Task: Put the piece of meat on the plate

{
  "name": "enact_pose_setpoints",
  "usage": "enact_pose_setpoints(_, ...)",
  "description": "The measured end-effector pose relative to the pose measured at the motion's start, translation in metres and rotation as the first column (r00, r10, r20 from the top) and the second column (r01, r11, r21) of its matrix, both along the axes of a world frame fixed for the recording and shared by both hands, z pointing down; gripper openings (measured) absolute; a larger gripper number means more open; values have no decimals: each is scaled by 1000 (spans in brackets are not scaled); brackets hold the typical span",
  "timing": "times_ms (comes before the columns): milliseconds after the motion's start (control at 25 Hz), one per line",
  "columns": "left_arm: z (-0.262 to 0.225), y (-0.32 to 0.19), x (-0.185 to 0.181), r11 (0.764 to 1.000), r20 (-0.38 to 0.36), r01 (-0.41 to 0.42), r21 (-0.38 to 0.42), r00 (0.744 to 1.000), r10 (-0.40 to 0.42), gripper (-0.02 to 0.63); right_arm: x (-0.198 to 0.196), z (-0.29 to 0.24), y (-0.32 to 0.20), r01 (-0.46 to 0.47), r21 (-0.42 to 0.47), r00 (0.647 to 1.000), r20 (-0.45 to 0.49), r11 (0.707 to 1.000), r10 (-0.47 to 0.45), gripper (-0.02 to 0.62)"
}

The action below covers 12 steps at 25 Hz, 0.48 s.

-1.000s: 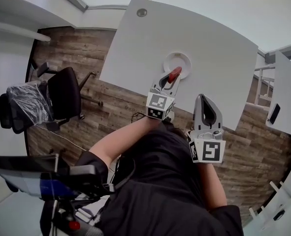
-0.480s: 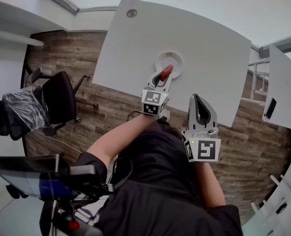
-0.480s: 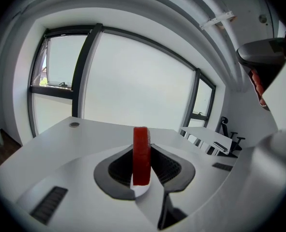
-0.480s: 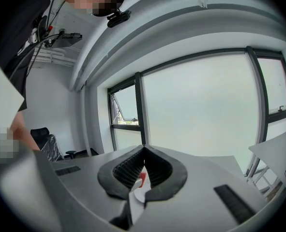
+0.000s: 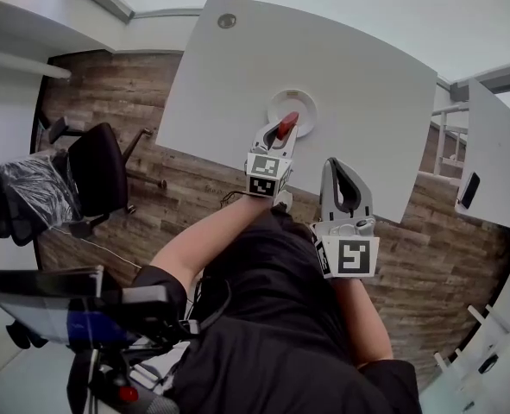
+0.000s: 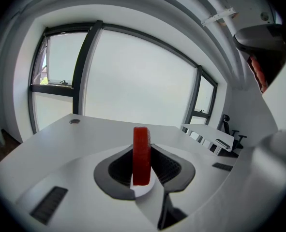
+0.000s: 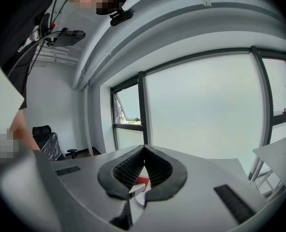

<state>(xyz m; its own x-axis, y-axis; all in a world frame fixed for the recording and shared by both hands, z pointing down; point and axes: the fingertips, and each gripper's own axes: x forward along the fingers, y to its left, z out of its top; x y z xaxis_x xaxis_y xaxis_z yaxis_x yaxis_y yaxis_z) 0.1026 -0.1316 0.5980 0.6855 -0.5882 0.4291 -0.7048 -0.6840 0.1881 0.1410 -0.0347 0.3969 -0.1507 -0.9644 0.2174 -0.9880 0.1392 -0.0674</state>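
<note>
Lower now than a second ago, the left gripper has sunk a little toward the table, while the right one has barely shifted.

Nearest the person, the right gripper hangs over the table's near edge with its jaws together and nothing between them. The red glimpsed past their tips is only the meat in the other claw.

Just ahead, the left gripper is clamped on the piece of meat, a flat red slab pinched on both faces and standing on edge. In the head view it sits over the near rim of the white plate; whether it already touches the plate cannot be told.

Beyond the plate the tabletop runs bare to a small round grommet at its far corner.

The carry looks all but done — this is the set-down. The next move probably calls for easing the meat inward over the plate's middle, lowering until it rests, then parting the jaws and drawing back without dragging it.
</note>
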Motion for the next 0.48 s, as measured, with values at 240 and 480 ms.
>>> enact_pose_setpoints(240, 12, -6, -2, 1000, 15, 8, -10, 1000, -8, 97, -1, 1, -18, -4, 9, 1000, -3, 1000, 4, 6)
enact_pose_setpoints(480, 32, -12, 2, 998, 39, 0, -55, 999, 3, 97, 3, 28, -35, 6, -34, 1000, -25, 999, -7, 6)
